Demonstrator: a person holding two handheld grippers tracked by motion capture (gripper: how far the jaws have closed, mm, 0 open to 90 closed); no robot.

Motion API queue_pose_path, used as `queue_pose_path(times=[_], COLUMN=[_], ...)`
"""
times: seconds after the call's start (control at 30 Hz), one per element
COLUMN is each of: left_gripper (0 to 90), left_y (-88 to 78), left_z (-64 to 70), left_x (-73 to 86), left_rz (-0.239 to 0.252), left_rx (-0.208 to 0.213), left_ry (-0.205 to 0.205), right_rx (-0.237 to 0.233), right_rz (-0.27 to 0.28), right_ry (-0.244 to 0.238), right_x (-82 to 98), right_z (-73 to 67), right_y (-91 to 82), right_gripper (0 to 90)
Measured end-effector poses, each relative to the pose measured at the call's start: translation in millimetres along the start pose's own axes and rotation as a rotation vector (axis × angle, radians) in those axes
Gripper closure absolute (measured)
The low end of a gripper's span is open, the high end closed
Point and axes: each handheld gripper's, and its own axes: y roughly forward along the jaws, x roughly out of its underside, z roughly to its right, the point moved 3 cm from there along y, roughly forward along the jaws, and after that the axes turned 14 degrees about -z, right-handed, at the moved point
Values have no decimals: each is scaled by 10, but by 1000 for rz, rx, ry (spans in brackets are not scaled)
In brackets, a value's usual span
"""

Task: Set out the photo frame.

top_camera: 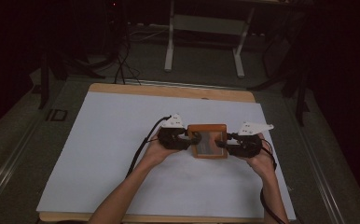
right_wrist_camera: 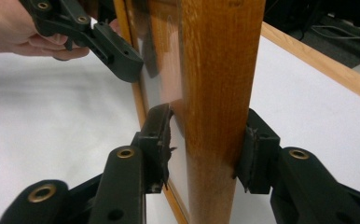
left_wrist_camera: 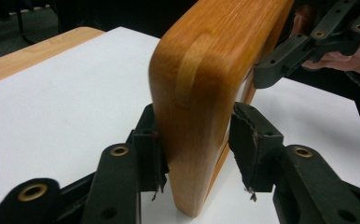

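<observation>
The wooden frame (left_wrist_camera: pixel 201 93) is running off the top edge in both gripper views, its far end hiding behind its own near edge. Beside the frame, the person's hand (right_wrist_camera: pixel 15 28) is getting cut by the edge.

Dim lab or recording room, white sheet (top_camera: pixel 122 140) over wooden table (top_camera: pixel 169 89), far metal stand legs (top_camera: pixel 171 46), floor cables (top_camera: pixel 122 60)
</observation>
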Motion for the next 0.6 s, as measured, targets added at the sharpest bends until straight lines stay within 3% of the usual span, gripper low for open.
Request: queue_pose_path(times=[0.23,0.4,0.6], left_gripper=[585,585,584], left_y=[-14,-100,-276], left_z=[12,-2,-33], left_x=[-18,-24,-31], left_rz=[4,7,43], left_rx=[-14,-26,-29], left_ry=[-3,-6,-27], right_rx=[-24,-41,-94], right_rz=[-5,-26,17], right_ry=[43,50,89], right_x=[2,-14,-104], right_z=[34,14,-31], right_y=[16,91,140], right_gripper=[569,570,580])
